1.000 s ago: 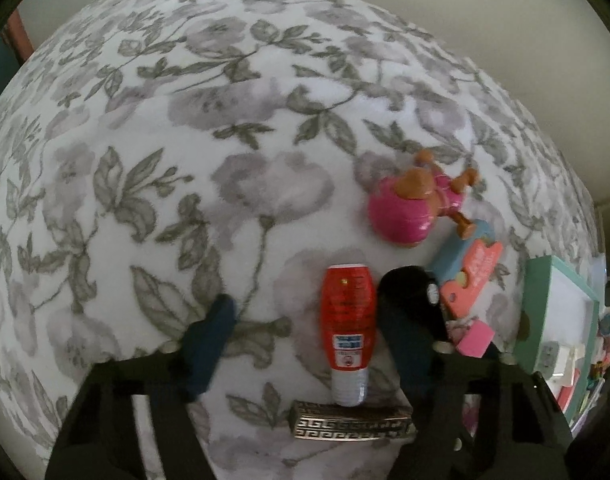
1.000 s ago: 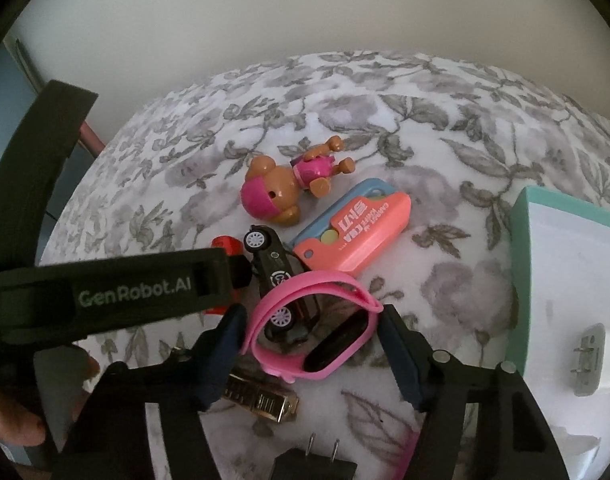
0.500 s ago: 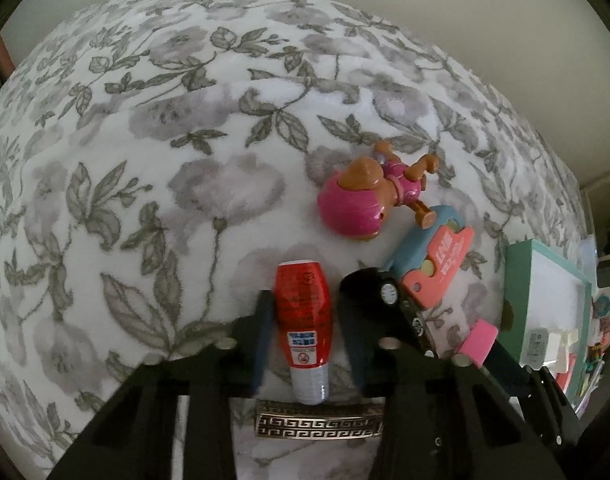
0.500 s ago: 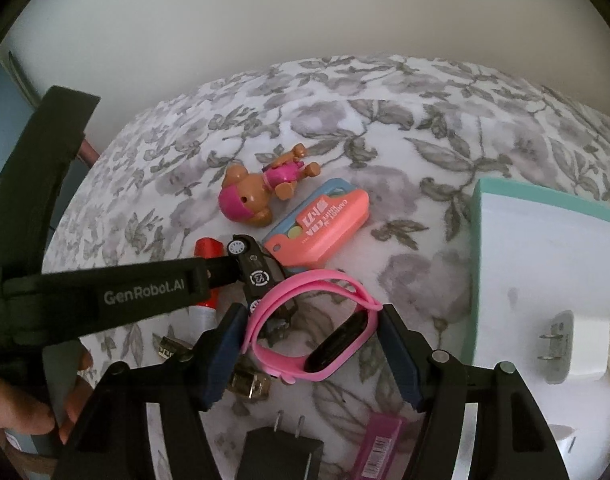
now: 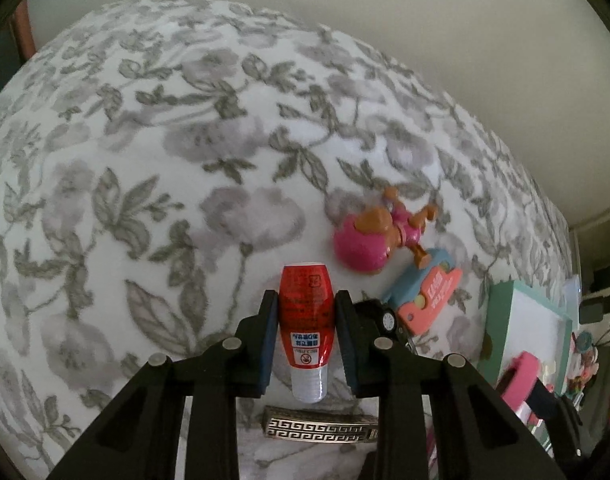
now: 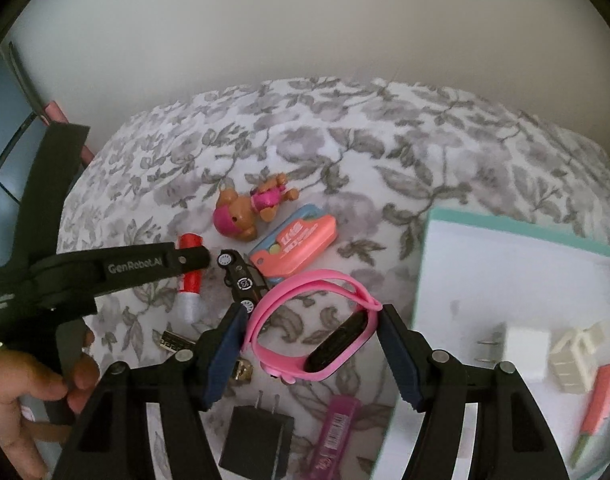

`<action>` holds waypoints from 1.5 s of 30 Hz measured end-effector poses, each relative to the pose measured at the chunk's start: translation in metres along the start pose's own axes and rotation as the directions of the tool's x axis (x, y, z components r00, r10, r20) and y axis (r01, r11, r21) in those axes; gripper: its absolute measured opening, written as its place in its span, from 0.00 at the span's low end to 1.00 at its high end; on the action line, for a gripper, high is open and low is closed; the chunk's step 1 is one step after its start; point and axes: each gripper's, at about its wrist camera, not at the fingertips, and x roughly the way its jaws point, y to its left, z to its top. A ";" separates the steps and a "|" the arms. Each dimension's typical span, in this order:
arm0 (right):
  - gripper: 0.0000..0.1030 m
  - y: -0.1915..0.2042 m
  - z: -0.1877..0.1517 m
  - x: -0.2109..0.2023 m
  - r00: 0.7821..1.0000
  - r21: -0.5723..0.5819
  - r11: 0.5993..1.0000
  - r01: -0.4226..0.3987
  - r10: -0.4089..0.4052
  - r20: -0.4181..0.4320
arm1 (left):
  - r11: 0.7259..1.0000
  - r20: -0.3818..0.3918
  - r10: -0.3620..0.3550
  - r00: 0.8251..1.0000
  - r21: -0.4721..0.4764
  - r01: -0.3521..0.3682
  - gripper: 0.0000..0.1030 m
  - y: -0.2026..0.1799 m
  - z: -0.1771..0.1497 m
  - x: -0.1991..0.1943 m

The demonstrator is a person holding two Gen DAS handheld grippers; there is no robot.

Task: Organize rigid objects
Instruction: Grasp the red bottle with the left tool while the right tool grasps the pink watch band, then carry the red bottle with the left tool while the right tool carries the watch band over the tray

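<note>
left wrist view: the floral bedspread (image 5: 153,184) spreads wide and bare ahead and to the left, curving off to a plain wall; the clutter sits to the right, where a pink-helmeted toy puppy (image 5: 379,236), a coral and blue toy case (image 5: 429,296) and a black toy car (image 5: 379,316) lie close together, with the teal-rimmed white tray (image 5: 495,320) at the bed's right edge. the left gripper (image 5: 305,320) is clamped on the red bottle (image 5: 306,304), pads pressed to both its sides, its clear cap pointing back toward the camera and a white label low on the body; a patterned metal bar (image 5: 319,428) lies just below it. right wrist view: the right gripper (image 6: 311,340) grips the pink wristband (image 6: 305,316), a looped strap with a black face, held between the blue pads above the bedspread. the tray's rim (image 6: 525,224) sits just to the right. a black plug adapter (image 6: 257,440) and a pink tube (image 6: 335,436) lie underneath.
</note>
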 end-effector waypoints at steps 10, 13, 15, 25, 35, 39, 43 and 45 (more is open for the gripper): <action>0.67 -0.021 0.022 -0.054 0.996 0.013 1.000 0.027 -0.028 0.081 | 1.000 0.122 0.010 0.992 0.018 -0.013 0.28 -0.009 0.011 -0.046; 0.67 -0.030 0.027 -0.071 0.992 0.021 0.999 0.040 -0.042 0.121 | 0.999 0.161 0.000 0.987 0.039 -0.007 0.28 -0.022 0.013 -0.060; 0.67 -0.041 0.031 -0.082 0.988 0.042 0.998 0.039 -0.044 0.146 | 0.999 0.181 -0.016 0.983 0.053 0.006 0.29 -0.031 0.013 -0.069; 0.67 -0.104 0.036 -0.121 0.973 0.150 0.985 0.084 -0.114 0.202 | 0.983 0.228 -0.086 0.970 0.177 0.046 0.29 -0.092 0.004 -0.091; 0.67 -0.170 0.030 -0.149 0.950 0.244 0.955 0.171 -0.225 0.215 | 0.952 0.182 -0.127 0.975 0.297 0.069 0.29 -0.155 -0.016 -0.077; 0.67 -0.193 0.026 -0.153 0.945 0.283 0.940 0.191 -0.254 0.206 | 0.927 0.142 -0.097 0.985 0.374 0.038 0.29 -0.187 -0.029 -0.058; 0.67 -0.217 0.019 -0.147 0.949 0.331 0.923 0.196 -0.264 0.175 | 0.899 0.109 -0.075 0.991 0.438 0.020 0.29 -0.217 -0.040 -0.038; 0.67 -0.227 0.015 -0.142 0.952 0.349 0.916 0.198 -0.264 0.154 | 0.894 0.094 -0.073 0.993 0.447 0.023 0.29 -0.227 -0.041 -0.029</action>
